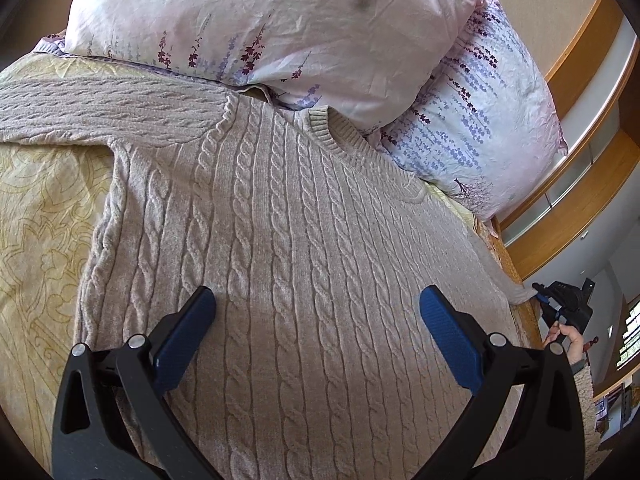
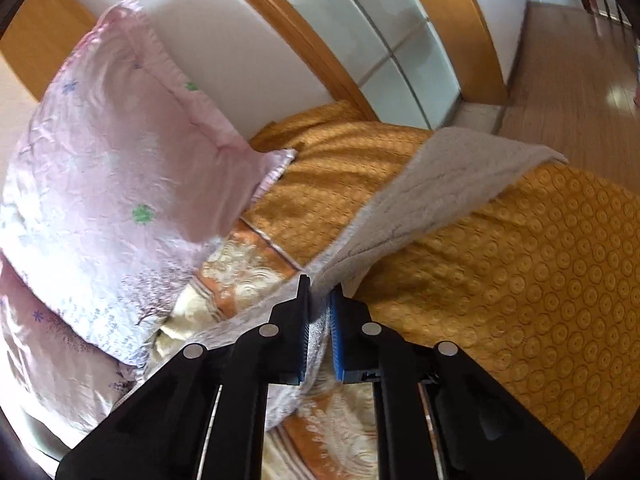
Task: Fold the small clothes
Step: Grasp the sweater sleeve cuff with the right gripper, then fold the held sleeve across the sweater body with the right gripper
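Right wrist: right gripper (image 2: 320, 300) clamps sweater sleeve (image 2: 440, 184)

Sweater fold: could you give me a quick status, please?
Left gripper open above sweater. Right gripper shut on sleeve. Pillows beside collar.

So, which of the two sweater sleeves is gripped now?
The sleeve at the bed's orange edge, pinched by the right hand-held gripper. The other sleeve lies flat and untouched beside the pillows.
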A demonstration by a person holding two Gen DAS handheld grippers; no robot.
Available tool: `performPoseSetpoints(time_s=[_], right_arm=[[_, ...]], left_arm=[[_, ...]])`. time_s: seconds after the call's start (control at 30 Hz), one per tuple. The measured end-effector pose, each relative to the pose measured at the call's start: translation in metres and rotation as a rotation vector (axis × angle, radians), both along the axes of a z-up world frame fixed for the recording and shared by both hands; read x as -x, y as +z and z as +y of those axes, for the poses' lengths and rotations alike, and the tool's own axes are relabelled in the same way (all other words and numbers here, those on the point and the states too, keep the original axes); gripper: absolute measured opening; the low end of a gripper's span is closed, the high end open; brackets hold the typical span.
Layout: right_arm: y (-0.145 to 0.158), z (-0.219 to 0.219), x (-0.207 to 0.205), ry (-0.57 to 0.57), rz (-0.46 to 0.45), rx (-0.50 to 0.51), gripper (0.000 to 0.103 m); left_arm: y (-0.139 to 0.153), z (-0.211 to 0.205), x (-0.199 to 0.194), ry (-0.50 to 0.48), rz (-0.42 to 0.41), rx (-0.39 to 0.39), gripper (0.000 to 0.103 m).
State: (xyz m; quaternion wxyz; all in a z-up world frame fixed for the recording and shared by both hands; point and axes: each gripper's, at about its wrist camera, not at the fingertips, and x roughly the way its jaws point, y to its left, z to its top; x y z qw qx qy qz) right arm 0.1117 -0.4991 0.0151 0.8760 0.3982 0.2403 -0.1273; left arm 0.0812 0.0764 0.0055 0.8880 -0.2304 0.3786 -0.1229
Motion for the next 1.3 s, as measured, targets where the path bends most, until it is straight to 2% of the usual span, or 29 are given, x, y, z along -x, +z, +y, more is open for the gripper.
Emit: performPoseSetpoints(time_s=[0.17,0.27,0.33,0.43,0.57,0.63,0.73,0.8,0.93,1.07,1.2,1.23,1.3], right_arm=[[0.042,0.071,-0.015,0.263,-0.140,0.068,0.010],[0.049,0.132,-0.029,0.449,-0.157,0.091,0.010],[0.039,0.174,-0.041,0.568,-0.124,0.094,0.010],[0.010,0.229,-0.063,0.704,-0.016,0.091,0.010],[-0.021,0.275,-0.071,0.778,0.140,0.135,0.010],[-0.020,0.276,-0.067,0.778,0.150,0.138,0.012],[-0.011,0.264,-0.063,0.794,0.138,0.052,0.038],[-0.006,0.248,-0.061,0.746,0.130,0.030,0.054],[-0.006,0.210,-0.068,0.600,0.127,-0.022,0.055],[-0.020,0.156,-0.067,0.435,0.131,-0.167,0.055],[-0.028,0.120,-0.063,0.325,0.112,-0.264,0.044],[-0.029,0.115,-0.064,0.299,0.112,-0.270,0.044],[-0.029,0.107,-0.065,0.258,0.112,-0.271,0.035]], left_arm=[[-0.001,-0.002,-0.002,-0.001,0.005,-0.016,0.101],[-0.002,-0.001,-0.002,-0.001,0.003,-0.011,0.101],[-0.002,-0.001,-0.002,-0.001,0.001,-0.006,0.101],[-0.002,-0.001,-0.001,-0.001,0.001,-0.005,0.101],[-0.002,-0.001,-0.001,-0.001,0.001,-0.004,0.101],[-0.002,0.000,-0.001,-0.001,0.000,-0.002,0.101],[-0.002,0.000,-0.001,-0.001,0.000,-0.004,0.101],[-0.002,0.000,-0.001,-0.001,0.001,-0.006,0.101],[-0.002,-0.001,-0.001,0.000,0.001,-0.007,0.101],[-0.002,-0.001,-0.001,0.000,0.001,-0.008,0.101],[-0.002,-0.001,-0.001,0.000,0.001,-0.008,0.101],[-0.002,-0.001,-0.001,0.000,0.001,-0.008,0.101],[-0.002,-0.001,-0.001,0.000,0.001,-0.007,0.101]])
